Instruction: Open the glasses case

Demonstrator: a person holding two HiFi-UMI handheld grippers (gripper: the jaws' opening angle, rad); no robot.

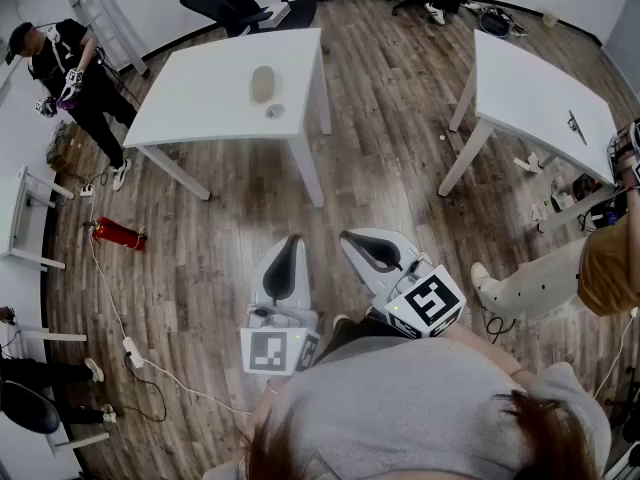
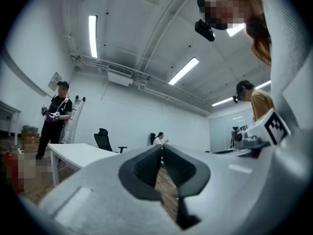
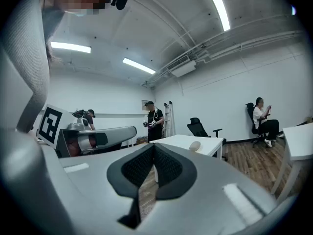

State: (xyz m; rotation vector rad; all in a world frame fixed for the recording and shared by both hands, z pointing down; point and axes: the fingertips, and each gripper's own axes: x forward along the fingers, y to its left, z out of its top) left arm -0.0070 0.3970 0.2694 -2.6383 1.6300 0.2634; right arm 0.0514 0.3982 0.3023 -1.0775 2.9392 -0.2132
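Glasses case (image 1: 263, 83) lies closed on the white surface (image 1: 200, 98), across the wood floor (image 1: 380, 148) from the person. The left hand-held gripper (image 1: 291, 240) and right hand-held gripper (image 1: 352, 238), both clenched on nothing, are carried close to the body, likely because the approach has not begun.

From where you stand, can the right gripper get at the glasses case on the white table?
Probably not yet. The glasses case lies on the white table, across a stretch of wood floor from the right gripper, which is shut and empty. Nothing stands between them; stepping forward should do.
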